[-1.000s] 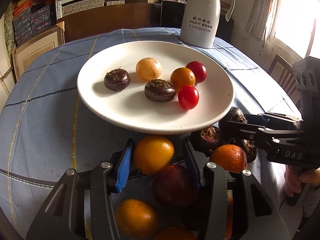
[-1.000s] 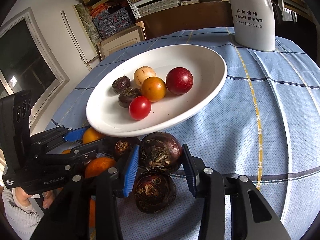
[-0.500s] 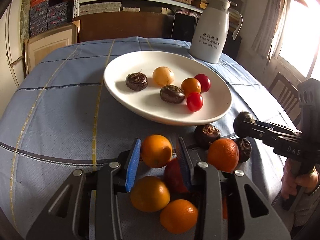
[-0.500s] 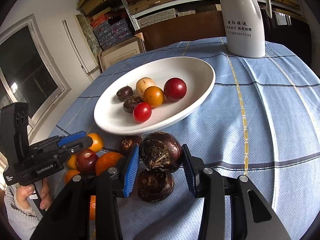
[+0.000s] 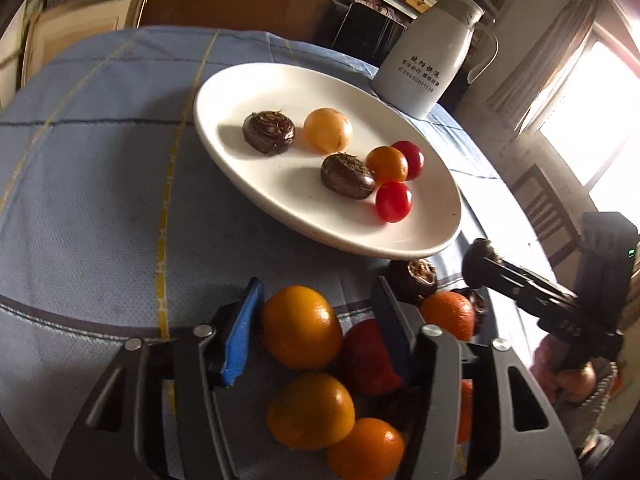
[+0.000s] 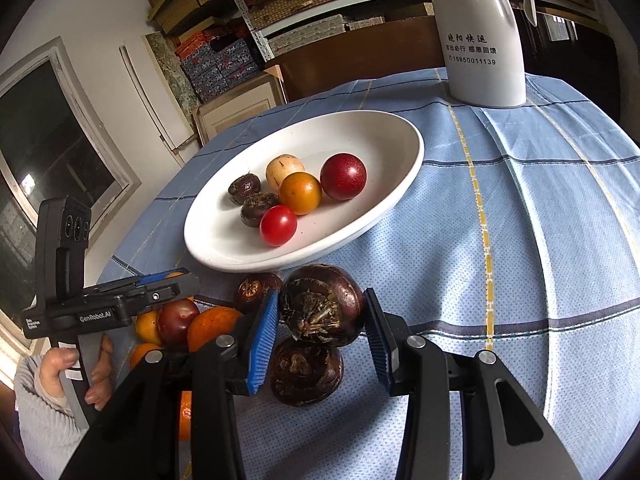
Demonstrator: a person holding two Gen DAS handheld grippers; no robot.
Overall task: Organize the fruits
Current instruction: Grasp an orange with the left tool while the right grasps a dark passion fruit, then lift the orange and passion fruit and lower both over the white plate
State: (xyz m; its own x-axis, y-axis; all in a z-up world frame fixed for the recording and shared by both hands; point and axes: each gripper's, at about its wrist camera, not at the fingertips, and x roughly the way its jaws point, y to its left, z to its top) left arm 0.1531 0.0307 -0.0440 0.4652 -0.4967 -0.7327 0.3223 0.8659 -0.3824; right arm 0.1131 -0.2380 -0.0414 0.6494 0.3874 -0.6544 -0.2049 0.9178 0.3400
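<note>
A white plate [image 5: 432,236] [image 6: 384,136] holds two dark water chestnuts, a pale yellow fruit, an orange fruit and two red ones. My left gripper [image 5: 316,304] is shut on an orange [image 5: 300,326] and holds it above the pile of fruit on the cloth in front of the plate. My right gripper [image 6: 322,312] is shut on a dark water chestnut [image 6: 322,306], lifted above another chestnut [image 6: 306,372]. The chestnut also shows at the right gripper's tip in the left wrist view [image 5: 478,262].
A white jug [image 5: 428,64] [image 6: 480,32] stands behind the plate. Oranges [image 5: 312,410], a dark red fruit [image 5: 366,356] and chestnuts [image 5: 414,280] lie on the blue checked tablecloth [image 5: 100,208]. Shelves and a chair stand around the table.
Both grippers have risen and pulled back from the cloth with their fruit. The left view has tilted, so the plate now sits further right.
</note>
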